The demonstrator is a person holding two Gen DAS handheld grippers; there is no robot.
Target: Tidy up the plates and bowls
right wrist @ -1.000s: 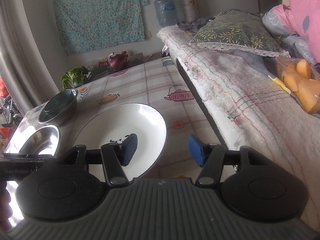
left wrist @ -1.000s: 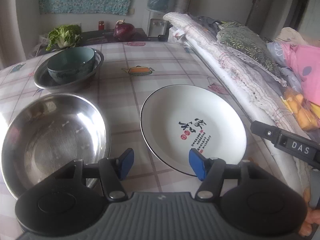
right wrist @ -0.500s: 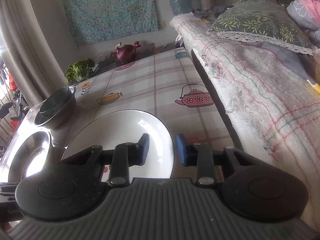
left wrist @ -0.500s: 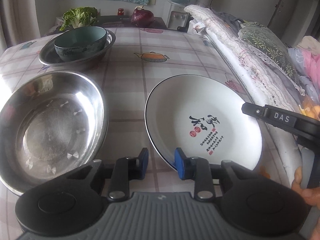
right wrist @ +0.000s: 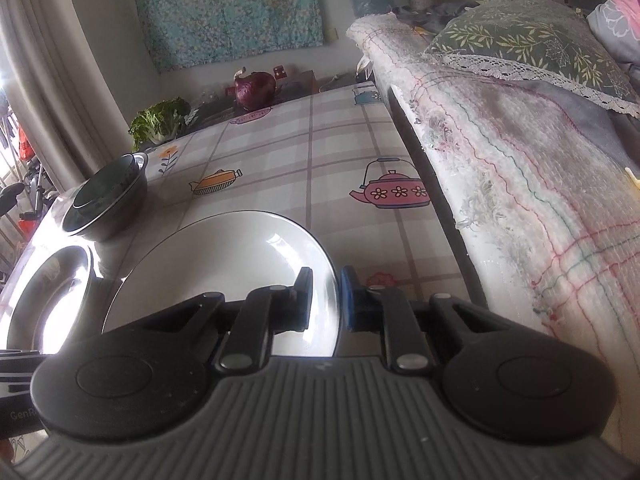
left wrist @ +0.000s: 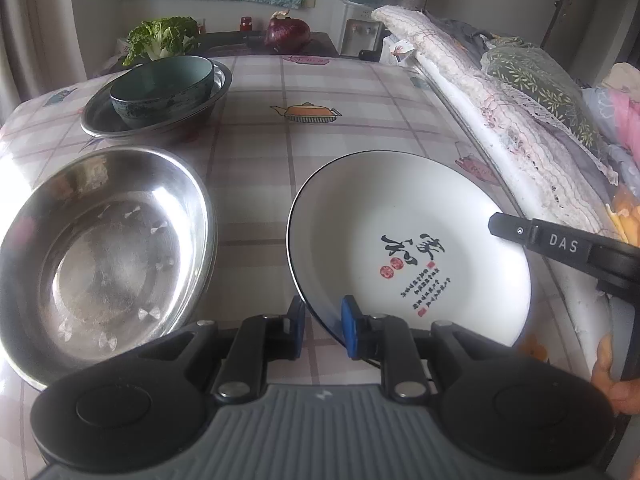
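A white plate (left wrist: 408, 240) with black calligraphy and a dark rim lies on the checked tablecloth. My left gripper (left wrist: 322, 330) is shut on its near-left rim, one blue pad under and one over. My right gripper (right wrist: 326, 300) is shut on the plate's right rim (right wrist: 240, 264). A large steel bowl (left wrist: 100, 252) sits to the left of the plate. Farther back a dark teal bowl (left wrist: 160, 88) sits inside a steel dish (left wrist: 218, 88); both show in the right wrist view (right wrist: 106, 204).
A bed with a folded blanket (left wrist: 500, 120) and pillow (right wrist: 532, 36) runs along the table's right edge. A cabbage (left wrist: 160, 38) and a red onion (left wrist: 288, 32) lie beyond the table's far end. Open tablecloth (left wrist: 320, 92) lies behind the plate.
Both grippers moved in onto the plate and closed from wide open to shut on its rim, left on the near-left edge, right on the right edge.
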